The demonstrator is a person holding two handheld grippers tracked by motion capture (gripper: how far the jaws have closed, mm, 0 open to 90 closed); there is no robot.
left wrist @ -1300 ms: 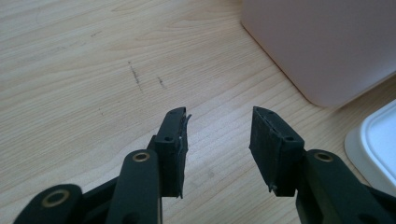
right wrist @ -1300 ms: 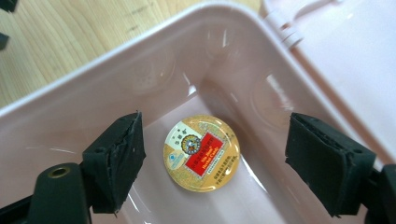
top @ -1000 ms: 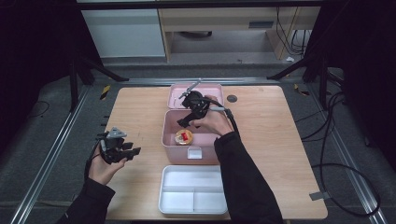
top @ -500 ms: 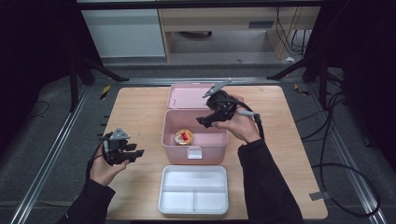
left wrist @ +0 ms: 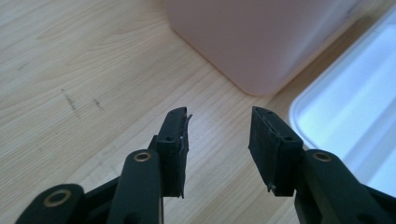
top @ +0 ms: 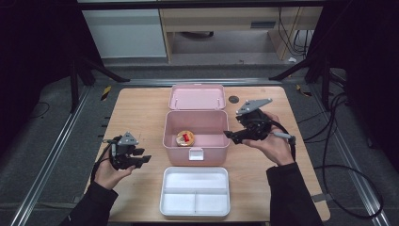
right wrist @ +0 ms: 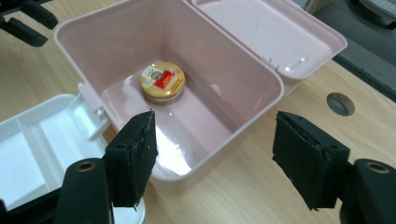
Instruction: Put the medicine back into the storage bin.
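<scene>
A pink box [top: 194, 141] stands open in the middle of the wooden table, its lid [top: 196, 97] laid back. Inside lies a round gold tin [top: 184, 138] with a red label, also seen as the tin [right wrist: 163, 82] on the box floor. My right gripper [top: 234, 136] hovers at the box's right side, open and empty; its jaws straddle the box's near corner [right wrist: 212, 154]. My left gripper [top: 142, 156] rests left of the box near the table edge, open and empty, pointing toward the box wall [left wrist: 247, 42].
A white divided tray [top: 195, 190] lies in front of the box, also visible as the tray [left wrist: 355, 121] and the tray [right wrist: 28, 149]. A round cable hole [top: 233, 99] sits at the table's back right. Dark floor and metal rails surround the table.
My right gripper has pulled out of the box and moved to its right side. The left gripper has shifted slightly.
</scene>
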